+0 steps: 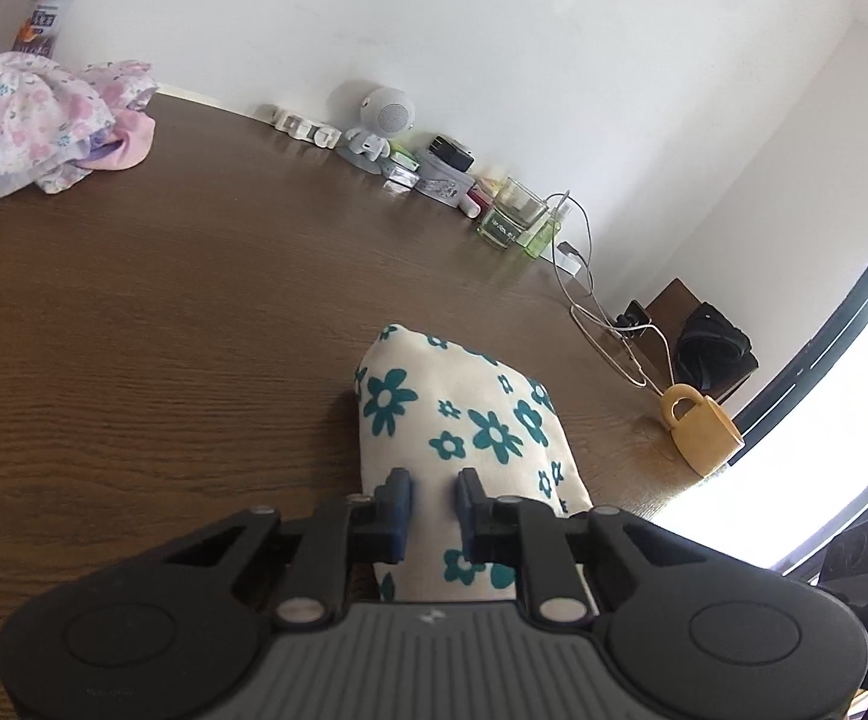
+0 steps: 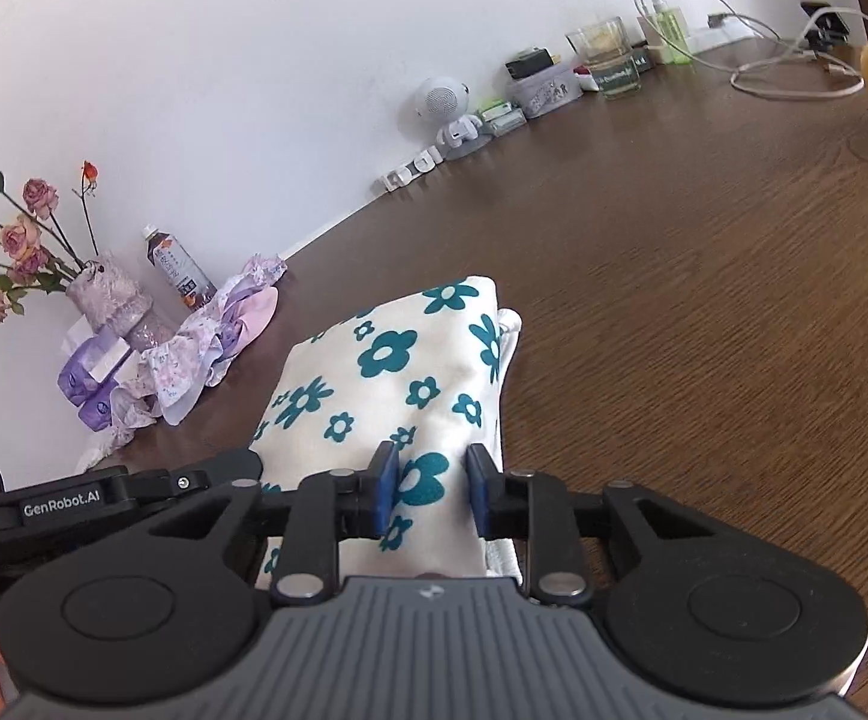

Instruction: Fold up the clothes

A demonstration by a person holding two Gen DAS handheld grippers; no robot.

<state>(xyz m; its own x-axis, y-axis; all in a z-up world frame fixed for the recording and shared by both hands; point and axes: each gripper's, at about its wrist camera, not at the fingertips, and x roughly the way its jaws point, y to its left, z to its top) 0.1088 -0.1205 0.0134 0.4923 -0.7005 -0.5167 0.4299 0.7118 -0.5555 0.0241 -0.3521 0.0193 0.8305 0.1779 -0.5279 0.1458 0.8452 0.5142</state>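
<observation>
A folded cream cloth with teal flowers [image 1: 463, 414] lies on the brown wooden table [image 1: 164, 330]. My left gripper [image 1: 434, 492] is at the cloth's near end, open, its blue-padded fingers a little apart with the fabric showing between them. In the right wrist view the same cloth [image 2: 386, 372] runs under my right gripper [image 2: 432, 483], also open, its fingers straddling the near part of the bundle. A white inner layer [image 2: 508, 330] peeks out along the cloth's right edge. The left gripper's body [image 2: 74, 504] sits just left of the right one.
A heap of pink and purple floral clothes [image 1: 44, 120] lies at the table's far left, beside a vase of dried roses [image 2: 110, 294] and a bottle [image 2: 179, 270]. Small items, a robot figurine [image 1: 383, 120], a glass [image 1: 514, 213] and cables [image 1: 601, 312] line the wall. A yellow mug [image 1: 700, 429] stands near the right edge.
</observation>
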